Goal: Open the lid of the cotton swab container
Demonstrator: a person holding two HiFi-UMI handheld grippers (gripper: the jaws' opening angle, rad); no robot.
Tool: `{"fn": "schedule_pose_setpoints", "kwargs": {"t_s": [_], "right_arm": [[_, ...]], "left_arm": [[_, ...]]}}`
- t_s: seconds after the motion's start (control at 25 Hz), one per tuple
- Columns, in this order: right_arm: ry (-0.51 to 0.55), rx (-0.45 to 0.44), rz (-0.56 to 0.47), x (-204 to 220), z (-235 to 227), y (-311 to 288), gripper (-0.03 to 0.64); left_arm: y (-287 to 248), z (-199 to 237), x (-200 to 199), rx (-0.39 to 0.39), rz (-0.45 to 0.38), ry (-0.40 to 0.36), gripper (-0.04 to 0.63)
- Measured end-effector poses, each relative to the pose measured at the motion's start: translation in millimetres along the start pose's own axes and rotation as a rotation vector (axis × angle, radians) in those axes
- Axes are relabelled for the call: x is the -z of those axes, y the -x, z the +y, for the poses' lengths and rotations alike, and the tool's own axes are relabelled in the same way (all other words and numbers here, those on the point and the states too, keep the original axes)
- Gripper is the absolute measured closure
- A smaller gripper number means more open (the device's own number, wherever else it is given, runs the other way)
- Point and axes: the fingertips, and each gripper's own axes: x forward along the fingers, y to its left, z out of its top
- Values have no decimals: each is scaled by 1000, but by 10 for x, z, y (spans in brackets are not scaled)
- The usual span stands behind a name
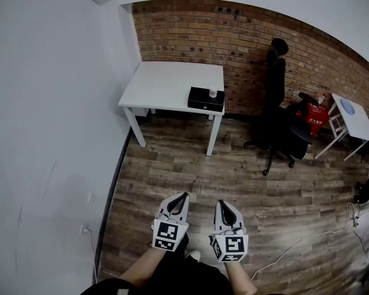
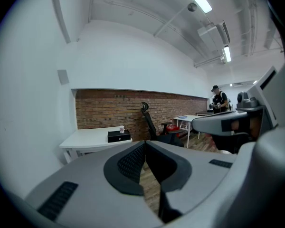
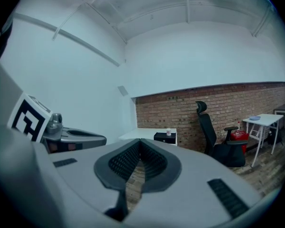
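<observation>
- Left tool low in the head view, at about 6 o'clock, clenched: jaws met tip to tip with nothing between them, only floorboards seen below the tips.
- Right tool just beside it on the 3 o'clock side, likewise clenched on nothing, ribbed pads closed against each other.
- Both held side by side over the wooden floor, apart from one another, pointing toward 12 o'clock, marker cubes facing up.
- Cotton swab container far off at 12 o'clock from the tools: small, pale, upright, standing on top of a black box.
- Too small in every view to tell the lid's state.
- Black box near the 4 o'clock corner of a white counter, well apart from both tools.
- Counter set into the corner where the white wall meets a brick wall.
- Black office chair at 2 o'clock from the tools, just beside the counter's 3 o'clock end.
- Red object past the chair, then a second small white table at about 3 o'clock of the chair.
- White cables on the floor at 3 o'clock from the right tool.
- In the left gripper view, a person standing far back in the room.
</observation>
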Motion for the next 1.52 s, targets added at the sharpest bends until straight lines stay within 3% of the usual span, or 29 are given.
{"fn": "schedule_pose_setpoints", "kwargs": {"t_s": [0.52, 1.08, 1.52], "right_arm": [[-12, 20, 35, -89, -199, -1055, 597], [-20, 65, 28, -316, -82, -2106, 597], [-10, 95, 43, -346, -188, -2484, 596]], "left_arm": [[-907, 670, -135, 43, 4, 22, 581], [-1540, 1530, -288, 98, -3, 18, 580], [-1895, 1756, -320, 126, -2, 29, 581]]}}
